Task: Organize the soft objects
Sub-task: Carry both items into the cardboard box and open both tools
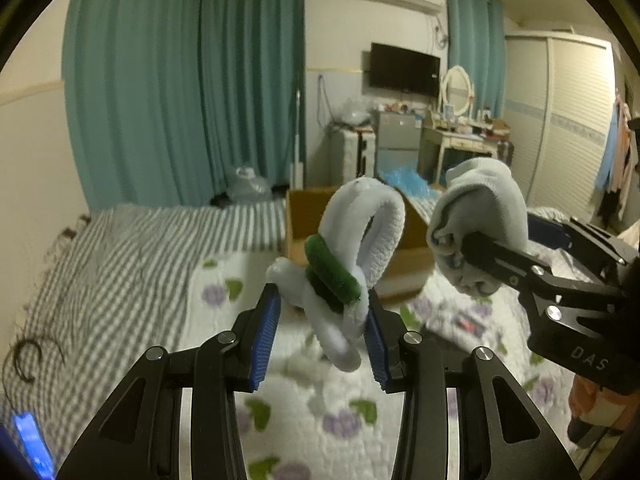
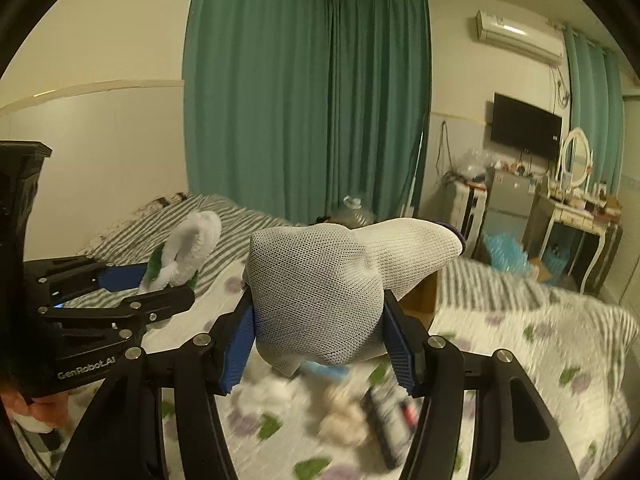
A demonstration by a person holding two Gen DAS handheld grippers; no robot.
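Note:
My left gripper (image 1: 324,300) is shut on a white fluffy loop with a green band (image 1: 360,232), held up above the bed. The same loop (image 2: 196,240) and left gripper (image 2: 168,284) show at the left of the right wrist view. My right gripper (image 2: 319,304) is shut on a bundled pale knit sock (image 2: 320,280), which fills the gap between its blue pads. In the left wrist view the sock (image 1: 480,208) and right gripper (image 1: 472,248) are at the right, level with the loop. An open cardboard box (image 1: 304,216) sits on the bed behind both.
Below lies a floral quilt (image 2: 520,340) over a striped sheet (image 1: 120,264). Blurred soft items (image 2: 344,412), a white tuft (image 2: 272,396) and a dark remote-like object (image 2: 392,420) lie on it. A lit phone (image 1: 32,436) is at the near left. Curtains and a desk stand beyond.

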